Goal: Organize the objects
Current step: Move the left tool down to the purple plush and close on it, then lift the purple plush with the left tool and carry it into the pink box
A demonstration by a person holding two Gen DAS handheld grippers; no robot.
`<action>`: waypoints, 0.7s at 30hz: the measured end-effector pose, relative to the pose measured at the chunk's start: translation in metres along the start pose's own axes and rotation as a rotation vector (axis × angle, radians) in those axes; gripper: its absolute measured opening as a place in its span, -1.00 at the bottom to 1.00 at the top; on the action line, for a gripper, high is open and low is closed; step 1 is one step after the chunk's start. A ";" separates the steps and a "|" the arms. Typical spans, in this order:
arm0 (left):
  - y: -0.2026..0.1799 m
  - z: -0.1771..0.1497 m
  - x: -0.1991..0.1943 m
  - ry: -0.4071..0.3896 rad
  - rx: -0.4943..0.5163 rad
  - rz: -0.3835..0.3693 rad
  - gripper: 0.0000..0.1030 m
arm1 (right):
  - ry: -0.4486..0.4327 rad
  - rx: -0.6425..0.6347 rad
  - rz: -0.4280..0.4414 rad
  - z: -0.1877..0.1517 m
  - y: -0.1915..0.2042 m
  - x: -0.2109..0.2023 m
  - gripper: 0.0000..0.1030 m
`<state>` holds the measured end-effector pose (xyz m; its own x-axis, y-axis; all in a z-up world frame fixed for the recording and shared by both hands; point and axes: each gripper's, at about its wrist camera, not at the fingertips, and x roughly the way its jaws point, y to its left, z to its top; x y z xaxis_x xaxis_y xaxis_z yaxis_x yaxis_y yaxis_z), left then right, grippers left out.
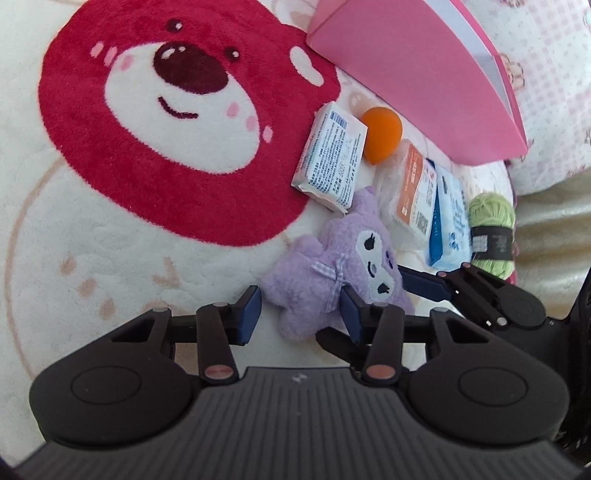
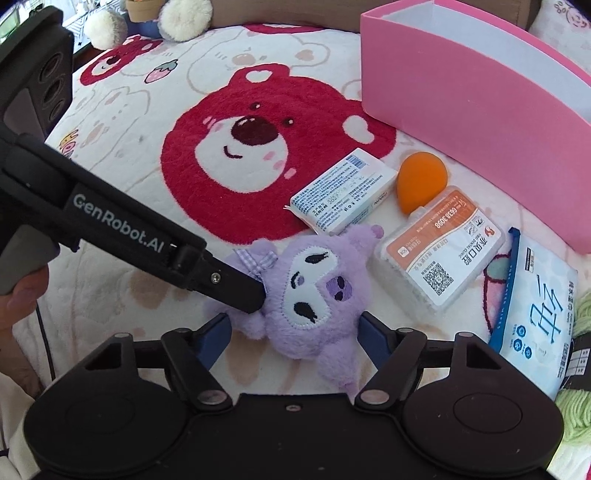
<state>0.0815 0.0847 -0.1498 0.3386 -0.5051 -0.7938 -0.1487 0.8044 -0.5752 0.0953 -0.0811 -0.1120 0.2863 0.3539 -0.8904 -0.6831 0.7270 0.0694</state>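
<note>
A purple plush toy (image 1: 332,273) (image 2: 314,295) lies on the bear-print blanket (image 1: 110,258). My left gripper (image 1: 301,314) is open, its jaws on either side of the plush's lower left part; in the right wrist view its finger (image 2: 240,291) touches the plush's left side. My right gripper (image 2: 295,332) is open around the plush from the near side; it also shows in the left wrist view (image 1: 436,284). Nearby lie a white soap box (image 2: 340,192), an orange sponge egg (image 2: 421,181), a floss-pick box (image 2: 439,251) and a wipes pack (image 2: 535,314).
A pink open box (image 2: 461,74) stands at the back right on the blanket. Green yarn (image 1: 491,229) lies at the right edge beside the wipes pack. Plush pompoms (image 2: 184,18) sit at the far edge of the bed.
</note>
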 end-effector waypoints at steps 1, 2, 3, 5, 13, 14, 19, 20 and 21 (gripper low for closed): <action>-0.001 -0.001 0.001 -0.005 0.004 0.006 -0.12 | 0.002 0.010 -0.002 -0.001 0.000 0.001 0.47; -0.002 -0.001 0.001 -0.011 0.006 0.010 -0.13 | 0.000 0.021 -0.002 -0.002 -0.001 0.002 0.47; -0.004 -0.002 0.001 -0.018 0.015 0.014 -0.15 | -0.004 0.031 -0.002 -0.002 -0.001 0.002 0.46; -0.005 -0.003 0.001 -0.036 0.026 0.017 -0.16 | -0.015 0.048 -0.003 -0.004 -0.002 0.002 0.45; -0.006 -0.002 -0.001 -0.050 0.052 -0.008 -0.22 | -0.030 0.032 -0.029 -0.006 0.003 -0.003 0.33; -0.007 -0.002 -0.003 -0.050 0.053 -0.015 -0.24 | -0.031 0.026 -0.036 -0.006 0.005 -0.004 0.33; -0.013 -0.003 -0.009 -0.053 0.086 -0.032 -0.25 | -0.040 0.007 -0.062 -0.006 0.008 -0.013 0.32; -0.015 -0.003 -0.010 -0.055 0.099 -0.031 -0.25 | -0.044 0.002 -0.067 -0.006 0.009 -0.015 0.32; -0.017 -0.003 -0.013 -0.060 0.114 -0.031 -0.25 | -0.049 0.000 -0.071 -0.006 0.010 -0.017 0.32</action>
<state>0.0764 0.0767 -0.1305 0.3969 -0.5136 -0.7607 -0.0319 0.8206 -0.5707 0.0798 -0.0837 -0.0986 0.3666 0.3296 -0.8701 -0.6598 0.7514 0.0067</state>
